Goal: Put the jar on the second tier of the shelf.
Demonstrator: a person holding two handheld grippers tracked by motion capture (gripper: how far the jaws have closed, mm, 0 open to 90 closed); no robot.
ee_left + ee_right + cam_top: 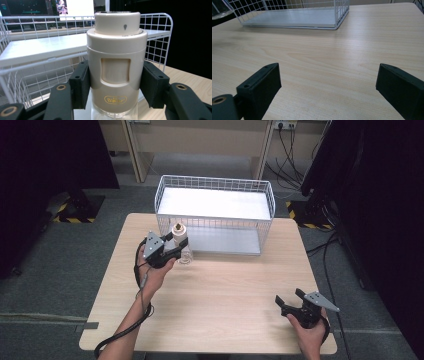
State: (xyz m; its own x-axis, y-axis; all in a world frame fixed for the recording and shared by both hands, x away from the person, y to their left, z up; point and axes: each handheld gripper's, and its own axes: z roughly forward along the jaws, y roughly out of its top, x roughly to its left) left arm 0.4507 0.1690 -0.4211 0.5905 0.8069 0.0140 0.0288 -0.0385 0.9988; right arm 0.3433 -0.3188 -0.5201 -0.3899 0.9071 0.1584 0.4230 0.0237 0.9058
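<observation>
Two grippers: one in each hand, over a wooden table (225,285).
Left gripper (115,82): jaws clamped on the cream upper body of a bottle (116,62), one pad on each side.
Bottle: upright between the pads; its clear base is cut off below them.
Wire basket (215,212): just behind the bottle; touching or not, cannot tell.
Right gripper (328,91): jaws spread wide, bare tabletop between them.

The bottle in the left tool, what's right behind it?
Behind the bottle stands the white wire rack, its upper shelf level with the bottle's cap. The bottle covers the rack's middle stretch, so anything there can't be seen.
</observation>
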